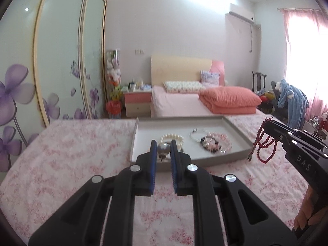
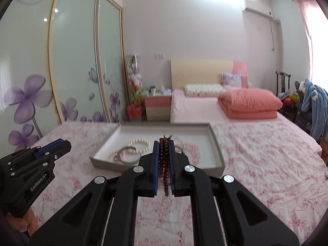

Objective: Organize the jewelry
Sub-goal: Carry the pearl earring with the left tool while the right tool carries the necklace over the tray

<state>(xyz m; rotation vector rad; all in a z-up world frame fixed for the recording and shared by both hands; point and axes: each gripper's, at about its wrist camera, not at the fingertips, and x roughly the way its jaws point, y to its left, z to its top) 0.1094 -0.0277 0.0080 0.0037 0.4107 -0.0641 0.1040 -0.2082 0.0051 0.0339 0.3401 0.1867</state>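
Note:
My right gripper is shut on a string of dark red beads, which runs between its blue pads and hangs below them. From the left wrist view the beads dangle in loops from that gripper, above the bedspread right of the tray. My left gripper is shut on a small shiny silver round piece that fills the gap at its tips. It hovers near the front left of a shallow grey tray. In the tray lie a pearl bracelet, a thin silver bangle and a pink and black bead bracelet.
The tray rests on a bed with a pink floral cover. Beyond it stand another bed with a folded orange quilt, a pink nightstand and sliding wardrobe doors on the left. A hand grips the left tool.

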